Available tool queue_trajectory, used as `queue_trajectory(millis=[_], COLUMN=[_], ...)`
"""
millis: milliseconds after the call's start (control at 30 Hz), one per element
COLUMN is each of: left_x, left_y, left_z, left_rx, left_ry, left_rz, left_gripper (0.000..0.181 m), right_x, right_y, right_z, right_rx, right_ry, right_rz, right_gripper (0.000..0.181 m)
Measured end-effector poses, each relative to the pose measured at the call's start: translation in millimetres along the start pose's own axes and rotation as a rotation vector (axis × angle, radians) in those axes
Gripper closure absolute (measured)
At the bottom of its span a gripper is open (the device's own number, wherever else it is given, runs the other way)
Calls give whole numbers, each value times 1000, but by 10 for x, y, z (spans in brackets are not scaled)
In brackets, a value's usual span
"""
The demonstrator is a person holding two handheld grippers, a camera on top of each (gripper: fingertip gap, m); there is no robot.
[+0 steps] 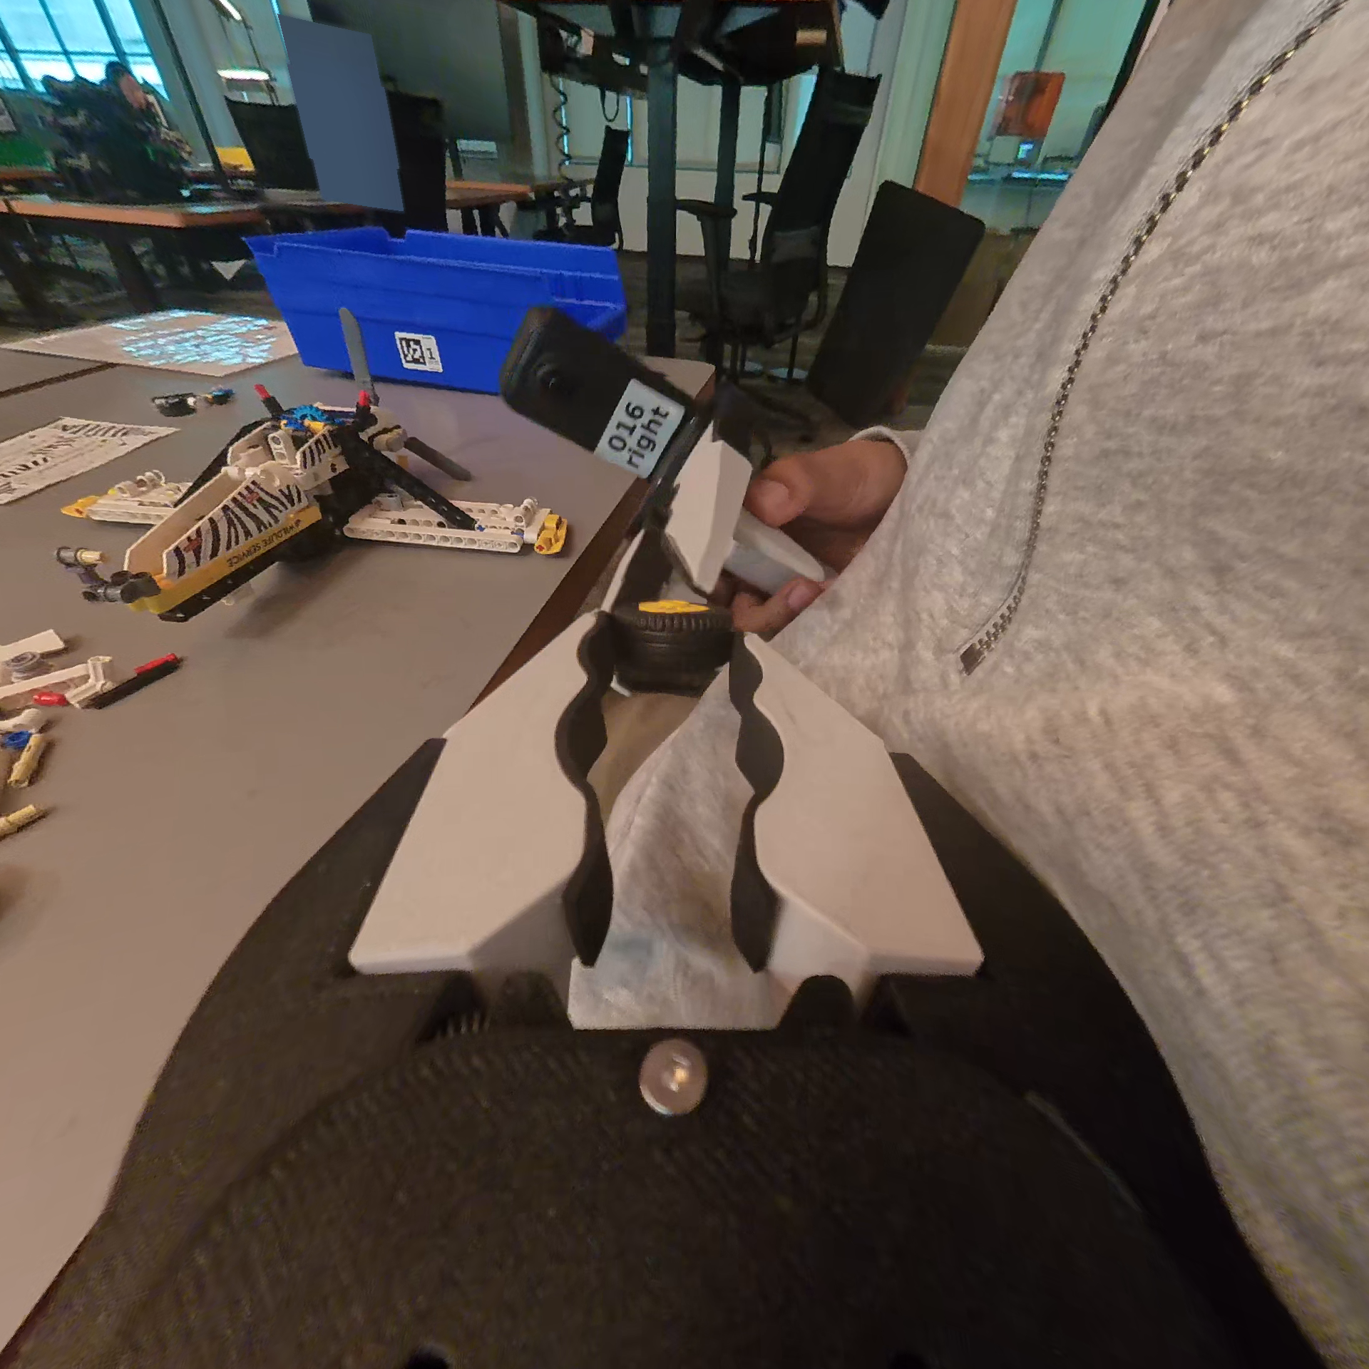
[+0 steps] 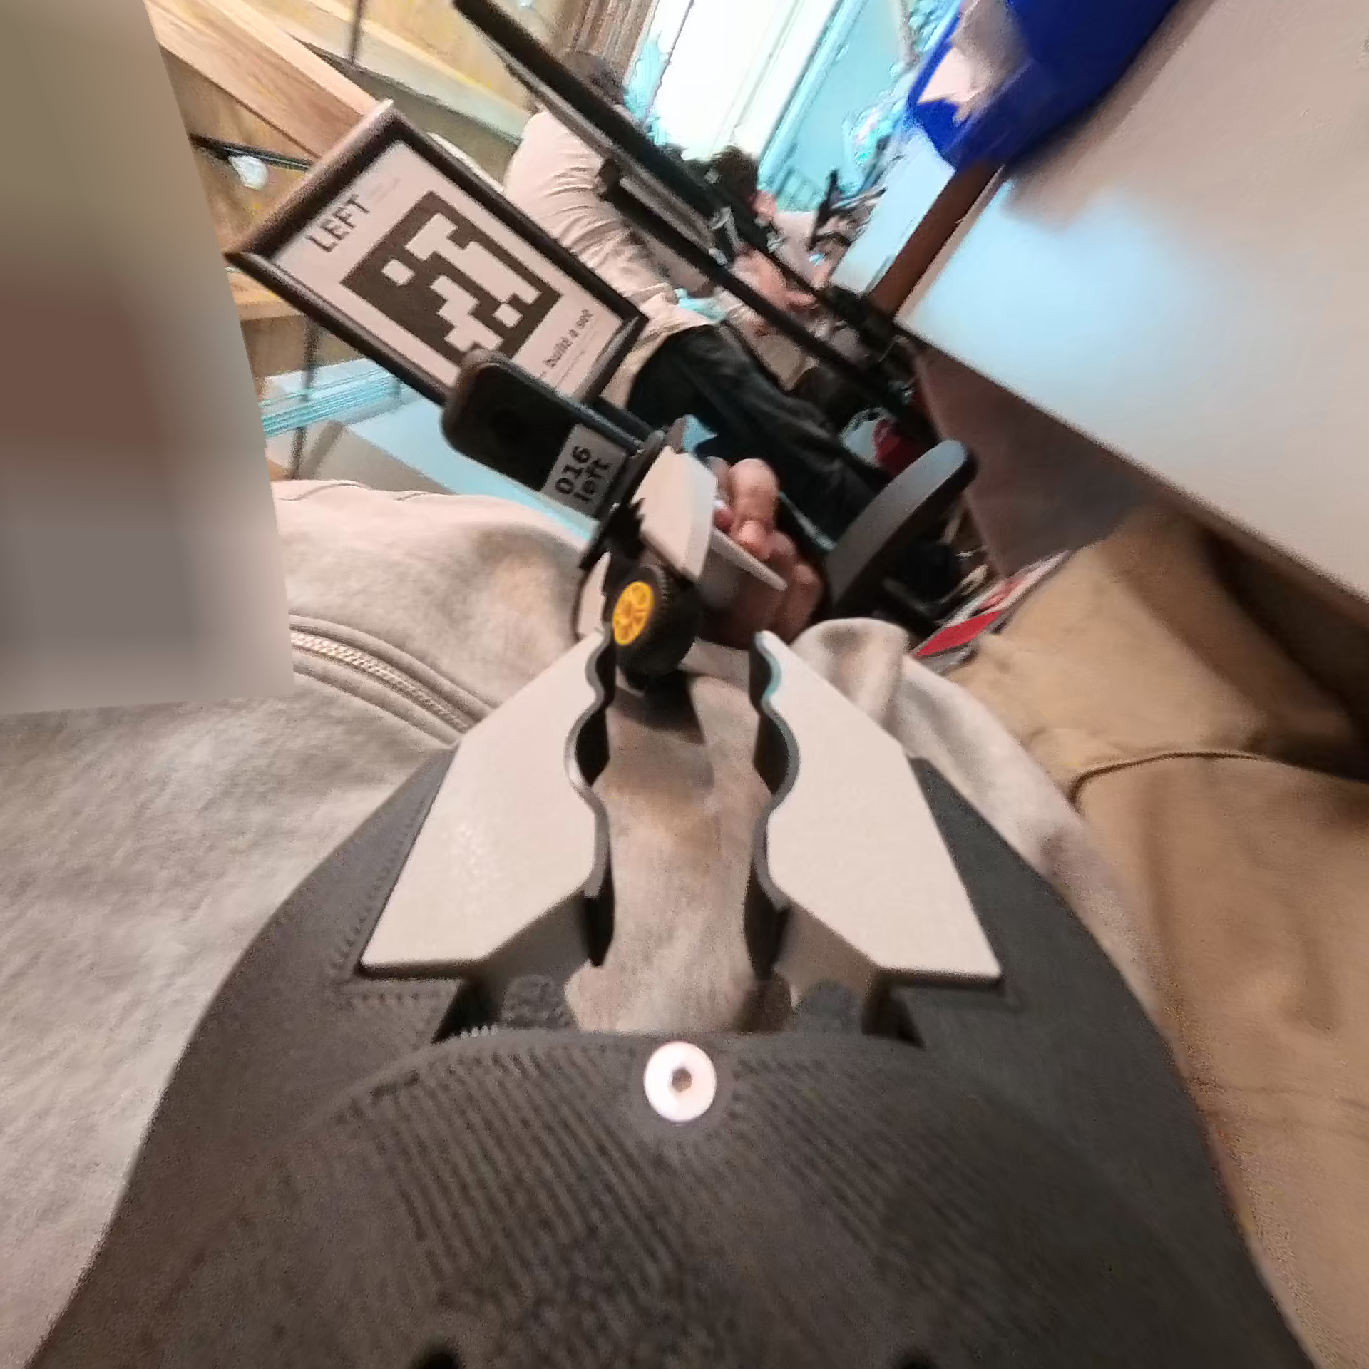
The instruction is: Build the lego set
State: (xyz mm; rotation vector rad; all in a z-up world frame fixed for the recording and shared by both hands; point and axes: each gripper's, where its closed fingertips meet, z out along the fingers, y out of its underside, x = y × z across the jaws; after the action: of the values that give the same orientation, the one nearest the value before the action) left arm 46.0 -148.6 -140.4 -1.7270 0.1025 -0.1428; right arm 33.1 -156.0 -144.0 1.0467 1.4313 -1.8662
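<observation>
Wheel [image 1: 670, 643] first: in the left wrist view a small black tyre with a yellow hub sits clamped right at the tips of the left hand-held gripper [image 1: 667, 648], held off the edge of the grey counter [image 1: 244, 741] and in front of a grey zip-up hoodie [image 1: 1111, 593]. Right behind the wheel is the right hand-held gripper [image 1: 670, 570], pointing down at it, with a hand [image 1: 822, 504] wrapped round its handle; can't tell from here how its fingers are set. Over on the counter sits the half-built Lego model [image 1: 274, 504], white and yellow with zebra-stripe panels and a grey propeller, well apart from the wheel. Loose Lego pieces [image 1: 67, 689] are scattered near the left edge, an instruction sheet [image 1: 67, 452] lies further back, and a blue bin [image 1: 437, 296] stands behind the model.

Right wrist view is blurry and tilted. The right hand-held gripper [image 2: 681, 652] has its fingers spread apart, gripping nothing, and its left fingertip [image 2: 593, 659] is just beside the wheel [image 2: 652, 618]. The wheel is pinched in the left hand-held gripper [image 2: 637, 585], yellow hub facing the camera, over the hoodie [image 2: 222, 815] and tan trousers [image 2: 1185, 815]. The underside of the counter [image 2: 1111, 296] runs along the upper right.
</observation>
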Motion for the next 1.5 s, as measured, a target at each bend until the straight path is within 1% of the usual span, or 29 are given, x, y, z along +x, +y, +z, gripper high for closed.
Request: queue_trajectory(millis=[67,133,200,267,333,367,400,433,467,500,600,633,700,767,833,900,933,1000,1233,1400,1500], left_x=[6,-20,-39,-75,-113,-129,-128,-141,-144,-131,-100,-110,-180,-186,-164,-135,-120,-108,-119,-174,-199], left_y=[-2,17,50,33,-5,-19,-40,-42,-37,-33,28,31,105,154,159,163,151,111,121,202,249], left_z=[11,6,0,-25,-67,-86,-111,-125,-135,-142,-105,-103,-79,-69,-48,-28,-29,-49,-86,-55,-42], left_rx=[9,5,-13,15,70,98,128,151,165,170,119,116,86,70,65,52,54,73,76,27,14], left_ry=[12,8,16,48,129,180,239,270,288,302,286,277,216,203,216,227,236,252,255,154,129], left_rz=[-16,-47,-110,-247,-462,-570,-660,-725,-757,-765,-741,-738,-750,-751,-760,-751,-746,-737,-751,-737,-760], left_gripper=[152,152,149,142,143,146,153,158,168,180,180,175,148,145,146,151,155,170,171,171,172], right_x=[-72,-50,-9,29,41,39,39,40,40,42,41,46,41,29,19,6,14,38,71,168,223], right_y=[3,-12,-23,-51,-56,-59,-60,-58,-51,-44,-39,-46,-53,-67,-89,-107,-109,-94,-56,-29,-3], right_z=[51,57,41,11,-6,-10,-12,-12,-11,-8,-7,-11,-13,-12,-6,1,4,10,27,-3,-15], right_rx=[10,25,29,32,11,0,-9,-17,-26,-32,-26,-18,-4,18,46,72,80,78,59,64,52], right_ry=[-73,-75,-36,29,94,122,146,165,178,186,189,187,168,145,123,98,95,100,124,233,297], right_rz=[30,31,-17,-99,-205,-252,-293,-326,-351,-367,-383,-377,-353,-329,-302,-273,-262,-257,-257,-304,-335], right_gripper=[163,163,166,167,167,167,168,169,169,169,170,170,170,170,170,170,170,169,170,170,169])
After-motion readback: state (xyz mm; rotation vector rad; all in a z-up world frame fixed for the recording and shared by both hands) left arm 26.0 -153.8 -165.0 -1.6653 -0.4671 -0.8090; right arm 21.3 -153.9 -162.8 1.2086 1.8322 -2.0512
